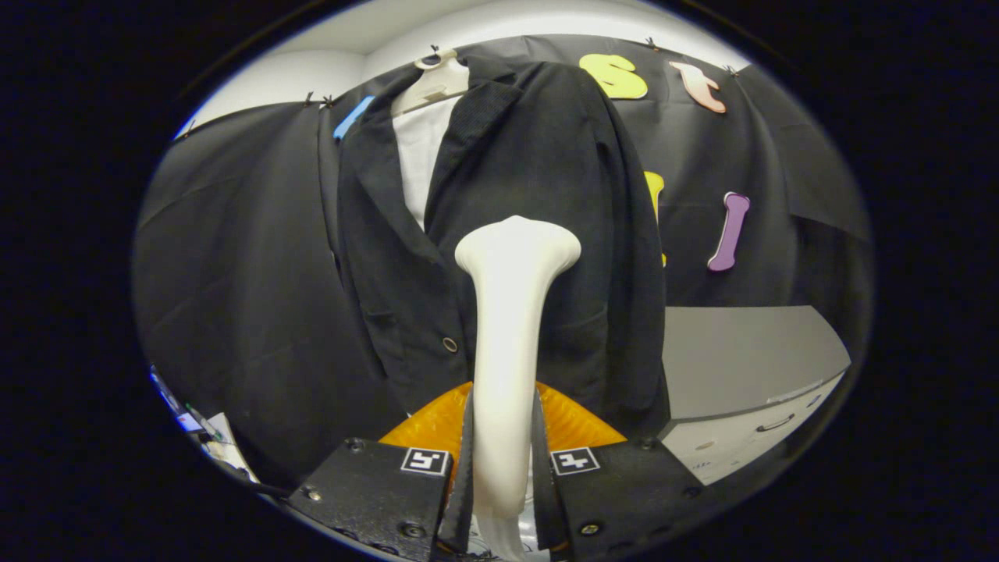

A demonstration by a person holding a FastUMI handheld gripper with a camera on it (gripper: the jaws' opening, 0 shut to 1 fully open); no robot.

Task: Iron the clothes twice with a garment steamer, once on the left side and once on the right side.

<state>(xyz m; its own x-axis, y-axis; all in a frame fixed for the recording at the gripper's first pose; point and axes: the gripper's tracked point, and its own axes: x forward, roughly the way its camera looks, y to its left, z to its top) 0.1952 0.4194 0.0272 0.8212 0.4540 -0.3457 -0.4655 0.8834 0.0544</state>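
Note:
A black jacket (pixel 499 179) hangs on a white hanger (pixel 433 82) over a white shirt (pixel 419 152), straight ahead against the booth wall. My gripper (pixel 503 460) is shut on the handle of a white garment steamer (pixel 511 328). The steamer stands upright between the fingers, and its wide head (pixel 519 243) is up against the jacket's front, just right of the lapel opening. A jacket button (pixel 450 344) lies left of the steamer shaft. Whether the head touches the cloth I cannot tell.
An orange object (pixel 574 425) sits just beyond the fingers, below the jacket hem. A grey-topped white cabinet (pixel 741 367) with a drawer handle stands to the right. Some clutter and a cable (pixel 207 437) lie low on the left.

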